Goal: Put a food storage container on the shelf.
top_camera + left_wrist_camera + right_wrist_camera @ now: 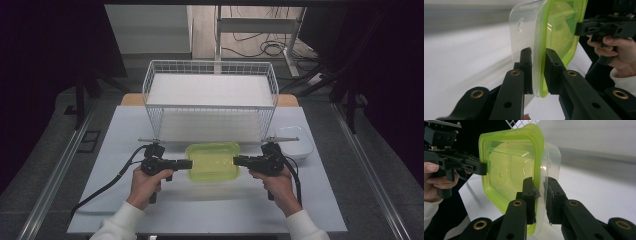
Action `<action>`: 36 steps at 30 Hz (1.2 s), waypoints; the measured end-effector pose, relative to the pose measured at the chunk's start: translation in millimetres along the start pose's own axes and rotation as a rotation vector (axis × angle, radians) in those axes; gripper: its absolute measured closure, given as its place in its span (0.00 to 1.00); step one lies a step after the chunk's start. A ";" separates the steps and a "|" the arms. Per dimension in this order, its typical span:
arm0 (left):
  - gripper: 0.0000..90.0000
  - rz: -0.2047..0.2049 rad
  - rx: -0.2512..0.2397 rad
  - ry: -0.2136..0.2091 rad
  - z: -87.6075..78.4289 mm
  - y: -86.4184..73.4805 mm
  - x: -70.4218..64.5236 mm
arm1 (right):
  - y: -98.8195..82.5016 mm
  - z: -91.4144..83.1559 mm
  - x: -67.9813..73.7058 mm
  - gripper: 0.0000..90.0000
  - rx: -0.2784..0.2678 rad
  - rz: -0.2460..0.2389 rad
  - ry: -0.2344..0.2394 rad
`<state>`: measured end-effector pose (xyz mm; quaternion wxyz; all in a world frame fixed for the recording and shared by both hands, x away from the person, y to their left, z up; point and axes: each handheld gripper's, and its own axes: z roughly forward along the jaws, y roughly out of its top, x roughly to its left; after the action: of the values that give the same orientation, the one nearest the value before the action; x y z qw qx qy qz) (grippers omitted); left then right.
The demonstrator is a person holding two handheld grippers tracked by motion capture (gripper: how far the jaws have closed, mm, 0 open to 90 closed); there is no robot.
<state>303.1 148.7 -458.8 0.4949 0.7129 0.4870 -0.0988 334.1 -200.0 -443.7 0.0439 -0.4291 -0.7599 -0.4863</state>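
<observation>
Both claws are clamped on the same thing here: a clear plastic container with a green lid (pixel 213 161). The left gripper (pixel 187 164) has its jaws nearly closed, pinching the lid's rim on the container's left edge; in the left gripper view the pads (pixel 527 65) sit on either side of that rim. The right gripper (pixel 236 160) does the same on the opposite edge, jaws narrowed down onto the rim (pixel 539 187).

The container sits between the two grippers, just in front of the white wire basket (pixel 210 98), and a white bowl (pixel 296 141) is off to the container's right. Whether the container is resting on the table (pixel 125 200) or lifted off it is hard to call from above. From the gripper views it appears turned on edge, the far part of the background is blurry, and I can't make out anything inside it.
</observation>
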 end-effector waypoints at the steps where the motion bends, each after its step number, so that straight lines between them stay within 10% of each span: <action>1: 0.87 0.000 -0.007 -0.010 -1.3 0.6 -0.9 | 1.0 -2.3 1.8 0.87 -0.006 -0.011 -0.001; 11: 0.88 0.031 -0.043 -0.001 -11.8 7.2 -13.8 | 12.0 -19.3 20.6 0.86 -0.051 -0.094 -0.004; 36: 0.88 0.050 -0.083 0.004 -28.6 22.5 -19.5 | 28.5 -18.9 28.1 0.86 -0.070 -0.122 0.016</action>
<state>301.3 159.2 -418.9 0.5255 0.7037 0.4738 -0.0647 329.7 -193.0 -400.2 0.0054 -0.3795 -0.7667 -0.5179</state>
